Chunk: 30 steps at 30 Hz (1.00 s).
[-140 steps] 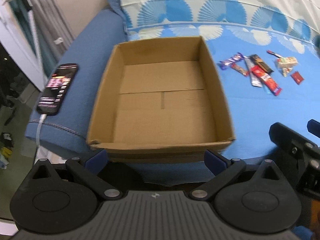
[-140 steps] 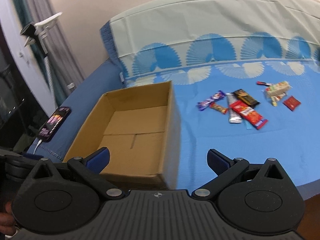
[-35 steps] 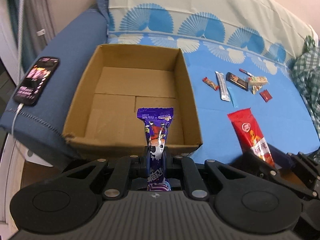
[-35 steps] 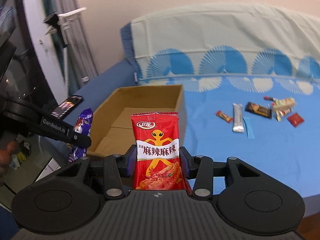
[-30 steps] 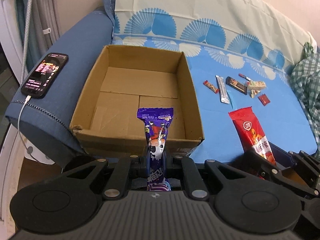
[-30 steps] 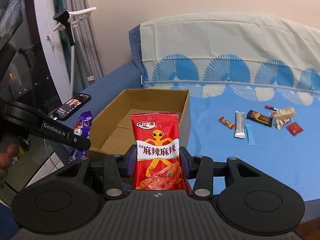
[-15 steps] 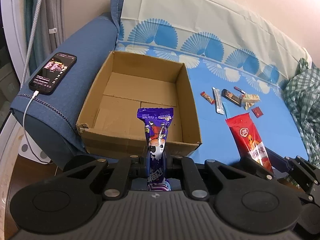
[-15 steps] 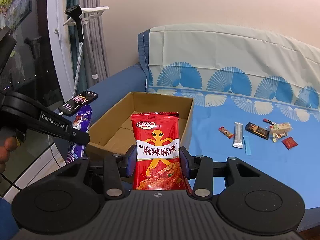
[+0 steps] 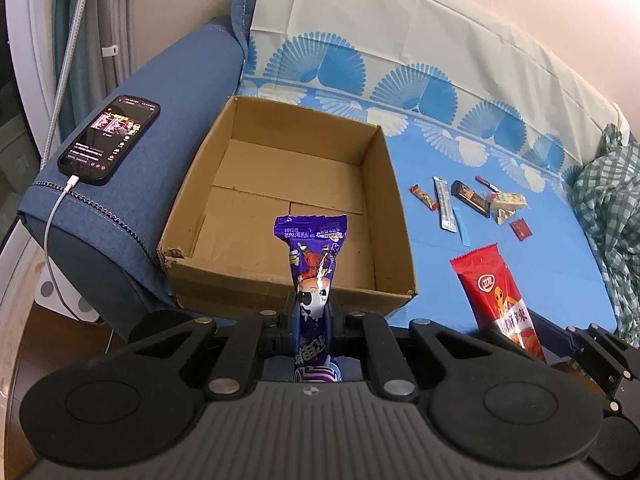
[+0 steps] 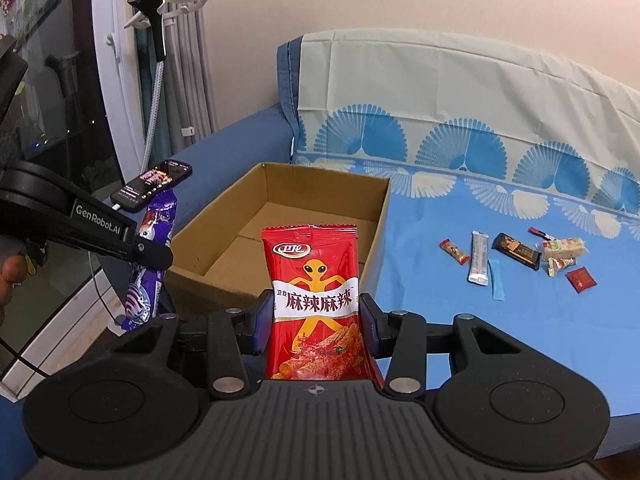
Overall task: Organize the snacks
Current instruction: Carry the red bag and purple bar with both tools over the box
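Note:
My left gripper [image 9: 313,316] is shut on a purple snack packet [image 9: 312,264], held upright in front of the near wall of the open cardboard box [image 9: 200,184]. My right gripper [image 10: 314,316] is shut on a red spicy-strip packet [image 10: 314,280], held upright to the right of the box [image 10: 376,240] and short of it. The red packet [image 9: 496,296] also shows in the left wrist view, and the purple packet [image 10: 150,256] in the right wrist view. The box holds nothing. Several small snacks [image 10: 520,256] lie on the blue sheet right of the box.
A phone [image 9: 110,138] on a charging cable lies on the blue sofa arm left of the box. A green checked cloth [image 9: 612,216] lies at the far right. A phone holder on a flexible neck [image 10: 156,40] stands by the curtain.
Both grippers have drawn back and risen a little from the box, each still holding its packet. The box and loose snacks look smaller and farther.

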{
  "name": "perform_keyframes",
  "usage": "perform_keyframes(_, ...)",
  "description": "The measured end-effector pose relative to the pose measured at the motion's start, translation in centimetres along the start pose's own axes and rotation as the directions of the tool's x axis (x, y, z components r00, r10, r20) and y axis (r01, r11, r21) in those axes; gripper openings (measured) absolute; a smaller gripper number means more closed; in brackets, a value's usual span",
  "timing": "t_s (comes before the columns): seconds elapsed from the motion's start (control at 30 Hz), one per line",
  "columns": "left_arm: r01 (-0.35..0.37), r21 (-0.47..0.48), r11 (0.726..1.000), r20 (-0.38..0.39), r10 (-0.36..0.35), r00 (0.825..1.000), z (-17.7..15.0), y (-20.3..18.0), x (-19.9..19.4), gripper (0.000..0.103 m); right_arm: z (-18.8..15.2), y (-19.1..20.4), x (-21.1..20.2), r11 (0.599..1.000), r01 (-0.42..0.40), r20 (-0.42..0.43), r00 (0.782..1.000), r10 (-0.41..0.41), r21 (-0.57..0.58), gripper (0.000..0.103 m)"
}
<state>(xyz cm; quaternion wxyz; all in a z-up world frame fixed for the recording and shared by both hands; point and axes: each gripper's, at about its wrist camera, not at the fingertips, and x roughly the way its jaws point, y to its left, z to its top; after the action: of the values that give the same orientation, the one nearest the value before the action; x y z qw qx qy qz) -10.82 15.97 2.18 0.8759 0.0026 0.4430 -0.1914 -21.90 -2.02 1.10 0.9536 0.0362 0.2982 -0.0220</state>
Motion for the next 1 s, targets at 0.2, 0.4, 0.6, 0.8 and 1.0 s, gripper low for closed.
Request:
perform_keyframes(0.2,-0.014,-0.002,1.0,-0.003,0.014,1.0,1.3,0.6,1.0,0.012,0.4,0.2,0.9,1.0,0.01,-0.017,1.0,-0.01,-0.009,0.046)
perform_keyframes(0.4,-0.022,-0.014,1.0,-0.004,0.022,1.0,2.5,1.4,2.0,0.012,1.3,0.3,2.2,1.0,0.014,-0.024,1.0,-0.014,-0.002,0.046)
perform_keyframes(0.6,-0.021,-0.027,0.999,-0.014,0.021,1.0,3.5,2.2,3.0,0.012,1.9,0.7,3.4,1.0,0.008,-0.037,0.999,-0.008,-0.006,0.046)
perform_keyframes(0.8,-0.031,-0.028,0.999,-0.022,0.03,0.999,4.7,2.7,4.3,0.012,2.8,1.2,5.0,1.0,0.001,-0.047,0.999,-0.001,0.001,0.046)
perform_keyframes(1.0,-0.05,-0.02,0.999,-0.032,0.049,0.998,6.1,3.0,6.0,0.012,3.8,1.3,7.2,1.0,-0.006,-0.058,0.998,0.006,0.003,0.046)
